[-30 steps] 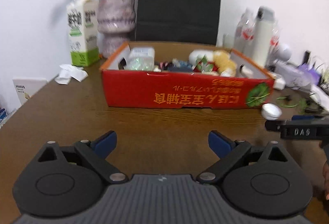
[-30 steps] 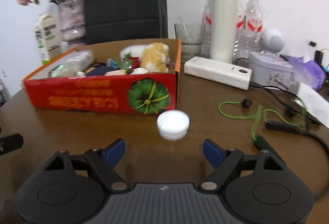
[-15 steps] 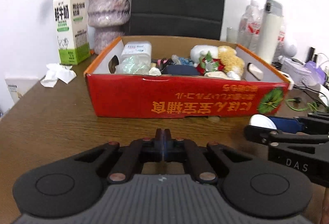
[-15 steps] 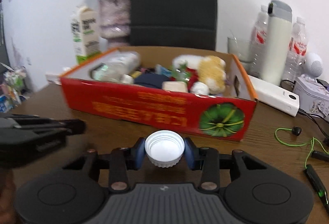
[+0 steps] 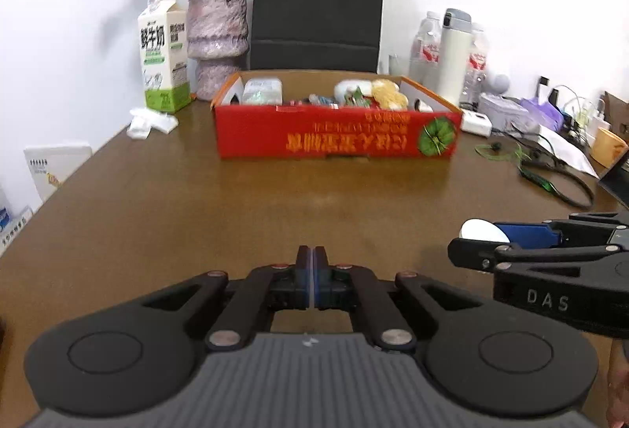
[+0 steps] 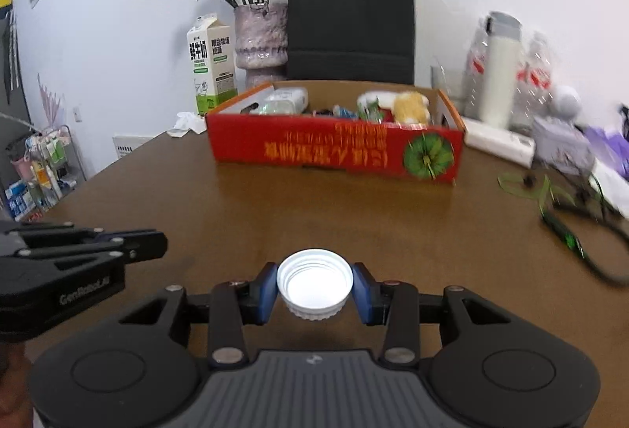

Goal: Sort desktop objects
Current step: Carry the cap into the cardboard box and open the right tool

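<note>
My right gripper [image 6: 314, 290] is shut on a white bottle cap [image 6: 314, 284], held above the brown table [image 6: 354, 215], well short of the red cardboard box [image 6: 338, 153]. The box holds several small items, among them a yellow plush toy [image 6: 411, 107]. My left gripper [image 5: 313, 280] is shut and empty, low over the table, facing the box [image 5: 338, 141]. In the left wrist view the right gripper [image 5: 483, 245] with the cap [image 5: 481, 231] is at the right. In the right wrist view the left gripper [image 6: 157, 245] is at the left.
Behind the box stand a milk carton [image 5: 163, 72], a vase of dried roses [image 5: 216, 43] and a black paper bag [image 5: 318, 5]. Bottles and a white flask [image 5: 452, 58] stand at the right, with green earphones and cables [image 5: 538, 168]. Crumpled tissue [image 5: 151, 121] lies at the left.
My right gripper closed on the white cap and pulled back with it. My left gripper went from open to shut, empty, and drew back from the box.
</note>
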The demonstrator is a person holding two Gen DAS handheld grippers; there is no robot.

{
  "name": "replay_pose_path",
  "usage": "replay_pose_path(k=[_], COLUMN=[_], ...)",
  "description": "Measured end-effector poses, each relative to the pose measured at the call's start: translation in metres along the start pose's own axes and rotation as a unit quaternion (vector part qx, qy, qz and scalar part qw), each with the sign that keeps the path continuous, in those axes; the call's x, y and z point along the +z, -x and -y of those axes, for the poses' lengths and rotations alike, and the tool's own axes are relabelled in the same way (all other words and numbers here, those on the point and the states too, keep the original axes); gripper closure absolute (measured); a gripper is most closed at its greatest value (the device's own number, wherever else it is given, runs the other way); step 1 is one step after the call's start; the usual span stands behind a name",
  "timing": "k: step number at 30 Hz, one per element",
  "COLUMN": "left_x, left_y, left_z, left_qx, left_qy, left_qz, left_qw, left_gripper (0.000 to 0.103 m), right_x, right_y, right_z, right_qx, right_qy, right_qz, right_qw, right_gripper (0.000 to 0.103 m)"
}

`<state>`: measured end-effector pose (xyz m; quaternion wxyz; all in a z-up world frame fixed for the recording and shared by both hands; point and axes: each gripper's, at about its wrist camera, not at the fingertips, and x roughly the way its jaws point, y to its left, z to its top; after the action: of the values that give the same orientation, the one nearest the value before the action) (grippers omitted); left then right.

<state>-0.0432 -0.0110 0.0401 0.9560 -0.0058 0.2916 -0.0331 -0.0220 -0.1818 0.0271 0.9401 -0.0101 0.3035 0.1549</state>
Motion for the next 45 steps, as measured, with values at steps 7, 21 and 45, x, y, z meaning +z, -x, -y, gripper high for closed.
replay_pose_path(k=[7,21,45], left_x=[-0.028,-0.033,0.217], left_y=[0.039,0.08,-0.115], left_z=[0.011,0.013,-0.057], left_qx=[-0.015,-0.033,-0.095], left_qy=[-0.011,-0.004,0.057], left_qz=[0.004,0.036,-0.033], left_qw=[0.9998,0.9988,0.9933], left_gripper=[0.1,0.1,0.1], right_x=[-0.039,-0.036,0.198], right_y=[0.05,0.104,-0.06], right_z=[-0.004,-0.015,0.097], right_qx=[-0.013,-0.012,-0.001], right_qy=[-0.021,-0.023,-0.049], right_qz=[0.006,0.056,0.012], right_qw=[1.0,0.998,0.999], right_gripper=[0.064,0.064,0.064])
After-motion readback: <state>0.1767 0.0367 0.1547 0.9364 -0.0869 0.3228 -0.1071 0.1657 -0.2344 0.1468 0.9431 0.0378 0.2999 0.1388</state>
